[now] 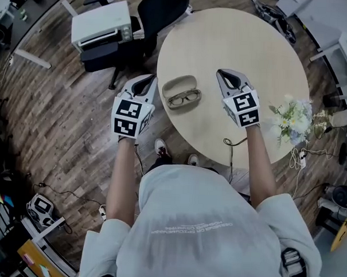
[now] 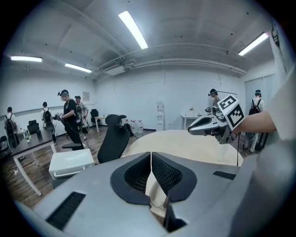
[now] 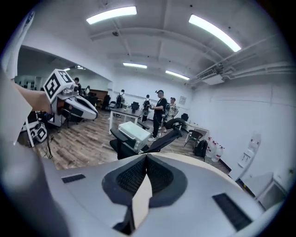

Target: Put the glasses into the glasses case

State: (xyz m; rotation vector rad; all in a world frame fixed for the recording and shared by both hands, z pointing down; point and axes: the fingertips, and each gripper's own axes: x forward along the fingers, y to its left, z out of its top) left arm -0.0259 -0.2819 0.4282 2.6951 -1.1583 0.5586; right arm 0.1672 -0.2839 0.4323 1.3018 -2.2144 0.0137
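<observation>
Your left gripper (image 1: 144,85) and right gripper (image 1: 226,78) both have jaws pressed together on nothing. The glasses (image 1: 184,98) lie between them on the table (image 1: 235,40), long axis left to right, neither gripper clearly nearer. The open glasses case (image 1: 180,82) sits just beyond, apparently empty; you can't tell whether the glasses overlap its near edge.

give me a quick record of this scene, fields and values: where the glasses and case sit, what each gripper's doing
table: round, light wood
glasses case: open, near the table's front edge
glasses: against the case's near side, held by neither gripper
left gripper: jaws together, empty, left of the case
right gripper: jaws together, empty, right of the case
flowers: at the table's right edge
</observation>
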